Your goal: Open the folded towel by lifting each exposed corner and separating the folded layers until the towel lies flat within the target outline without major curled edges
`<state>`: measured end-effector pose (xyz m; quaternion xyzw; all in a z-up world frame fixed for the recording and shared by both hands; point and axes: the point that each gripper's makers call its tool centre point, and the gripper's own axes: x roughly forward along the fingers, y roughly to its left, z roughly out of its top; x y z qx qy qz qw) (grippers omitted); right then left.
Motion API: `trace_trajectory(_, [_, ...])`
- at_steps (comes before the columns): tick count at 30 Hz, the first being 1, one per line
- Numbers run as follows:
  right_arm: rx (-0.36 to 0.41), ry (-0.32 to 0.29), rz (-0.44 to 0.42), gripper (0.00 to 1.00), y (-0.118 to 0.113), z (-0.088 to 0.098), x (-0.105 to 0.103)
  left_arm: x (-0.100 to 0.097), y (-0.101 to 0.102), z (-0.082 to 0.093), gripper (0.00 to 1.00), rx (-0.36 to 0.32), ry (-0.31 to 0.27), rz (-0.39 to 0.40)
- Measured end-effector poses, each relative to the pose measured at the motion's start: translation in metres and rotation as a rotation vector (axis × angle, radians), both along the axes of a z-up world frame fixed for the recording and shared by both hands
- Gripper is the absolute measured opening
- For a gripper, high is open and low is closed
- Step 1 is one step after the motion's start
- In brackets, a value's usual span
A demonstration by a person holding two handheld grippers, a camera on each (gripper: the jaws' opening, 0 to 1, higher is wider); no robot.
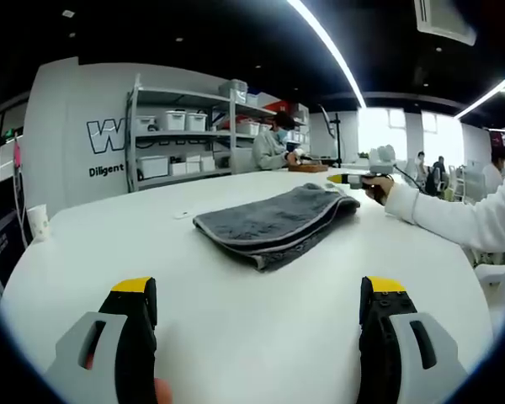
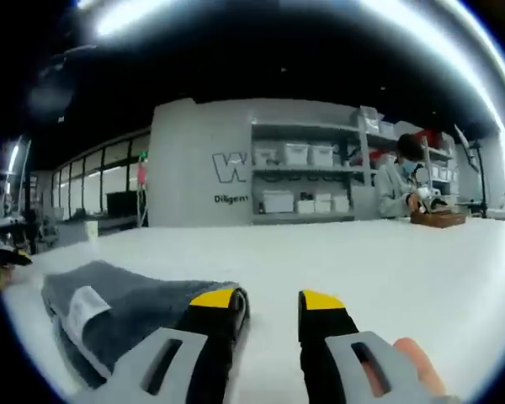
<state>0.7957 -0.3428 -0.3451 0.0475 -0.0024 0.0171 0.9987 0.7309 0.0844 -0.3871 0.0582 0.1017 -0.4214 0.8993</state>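
A folded grey towel [image 1: 273,223] lies on the white table [image 1: 236,337], ahead of my left gripper [image 1: 259,290]. That gripper's yellow-tipped jaws stand wide apart above the bare tabletop, open and holding nothing. My right gripper [image 1: 353,179], held by a hand in a white sleeve, hovers at the towel's far right corner. In the right gripper view the towel [image 2: 118,316] with its white label [image 2: 84,310] lies at lower left. The right gripper [image 2: 269,301] is open by a narrow gap, its left jaw at the towel's edge, with nothing between the jaws.
A white cup [image 1: 38,223] stands near the table's left edge, and a small white scrap [image 1: 181,215] lies beside the towel. A person [image 1: 273,147] sits at the far side by a wooden tray [image 1: 307,168]. Shelves [image 1: 185,135] with white bins stand behind.
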Motion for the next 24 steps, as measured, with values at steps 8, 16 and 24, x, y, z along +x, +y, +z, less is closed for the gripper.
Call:
trace_trajectory(8, [-0.069,-0.076,0.101,0.54,0.042,0.018,-0.058,-0.003,-0.002,0.003,1.0,-0.005,-0.009,-0.003])
trace_trajectory(16, [-0.152,-0.008,0.174,0.97,0.081,0.001,-0.076,-0.003,-0.004,0.005,1.0,0.001,-0.019,-0.011])
trace_trajectory(24, [-0.186,0.041,0.234,0.99,0.099,-0.011,-0.083,-0.003,-0.003,0.003,1.0,0.003,-0.015,-0.008])
